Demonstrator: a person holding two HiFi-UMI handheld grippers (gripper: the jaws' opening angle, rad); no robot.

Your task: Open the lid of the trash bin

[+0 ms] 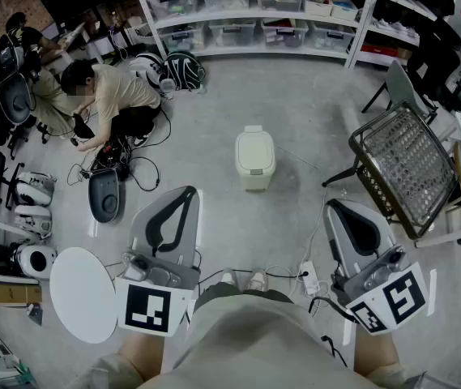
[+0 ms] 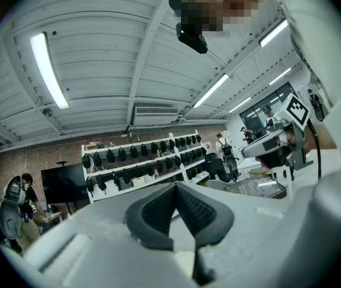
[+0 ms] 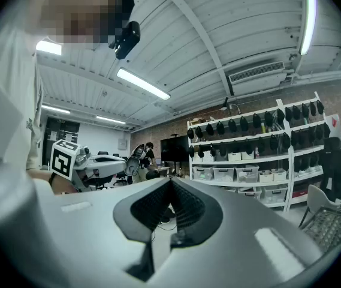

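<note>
Both grippers were clenched on nothing: in the left gripper view the left gripper [image 2: 175, 188] had its dark ribbed pads [image 2: 158, 212] pressed together at the tips, and in the right gripper view the right gripper [image 3: 171, 183] showed the same, pads [image 3: 188, 207] meeting in a point with only air around them. From the head view the left gripper [image 1: 190, 191] and the right gripper [image 1: 331, 204] were held low in front of the person's body, well apart from each other, each with its marker cube [image 1: 151, 308] toward the wearer and its tip aimed forward. Between and beyond them, well clear of both, the white trash bin [image 1: 254, 162] stood upright on the grey concrete floor [image 1: 311, 112], its lid [image 1: 254, 149] down. A power strip [image 1: 309, 278] lay on the floor near the right gripper, and a round white table [image 1: 83, 295] sat just left of the left one. Farther out, a wire rack [image 1: 404, 168] leaned at the right, a person [image 1: 108, 96] crouched among cables at the left, and white shelving [image 1: 254, 10] with storage boxes lined the far wall
</note>
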